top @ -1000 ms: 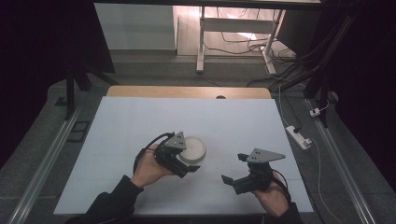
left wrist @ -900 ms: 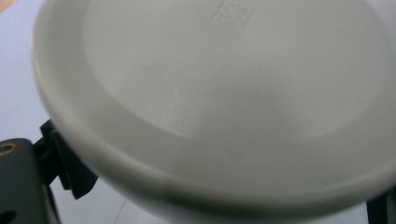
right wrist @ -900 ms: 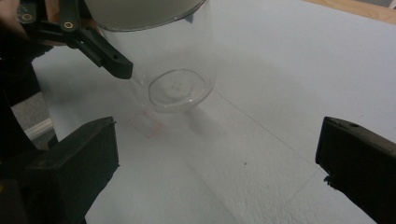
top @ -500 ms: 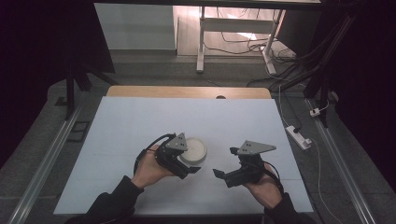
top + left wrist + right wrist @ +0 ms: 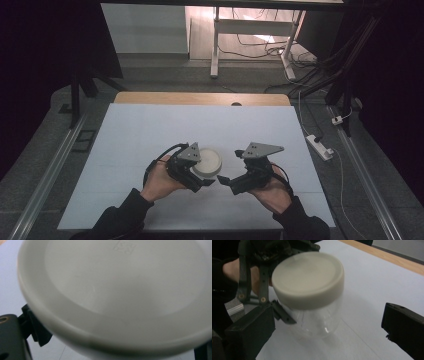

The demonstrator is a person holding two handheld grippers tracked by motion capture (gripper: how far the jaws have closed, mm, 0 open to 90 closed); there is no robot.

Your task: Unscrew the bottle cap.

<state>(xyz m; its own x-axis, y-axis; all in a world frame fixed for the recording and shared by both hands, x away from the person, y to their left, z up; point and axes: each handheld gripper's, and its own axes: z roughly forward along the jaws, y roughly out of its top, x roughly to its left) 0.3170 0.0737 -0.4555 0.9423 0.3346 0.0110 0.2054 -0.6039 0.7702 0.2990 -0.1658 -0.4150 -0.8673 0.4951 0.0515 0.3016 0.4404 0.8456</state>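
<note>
The worktop (image 5: 150,140), covered in a pale sheet with a wooden strip along its far edge, carries a clear plastic jar (image 5: 317,322) capped with a cream screw lid (image 5: 308,280). In the high view the jar's lid (image 5: 207,161) sits just beyond and to the inner side of the left gripper (image 5: 200,181), whose grey three-cornered plate overlaps the lid's near-left edge. In the left gripper view the lid (image 5: 120,290) looms very close in front of the camera, blurred, with one black jaw tip showing at its lower left and a sliver of the other jaw at the lower right corner, so the jar stands between the two jaws. Seen from the right gripper view, the left gripper (image 5: 262,295) stands on the far left side of the jar, one jaw running under the lid against the clear wall; it appears to be closed around the jar below the lid, though the contact on the other side is hidden.

The right gripper (image 5: 226,181) hangs near the jar, on its near right side and apart from it. Its jaws are spread wide: in its own view one jaw rises at the lower left and the other at the far right, with the jar ahead between them and nearer the left jaw, touching neither.
</note>
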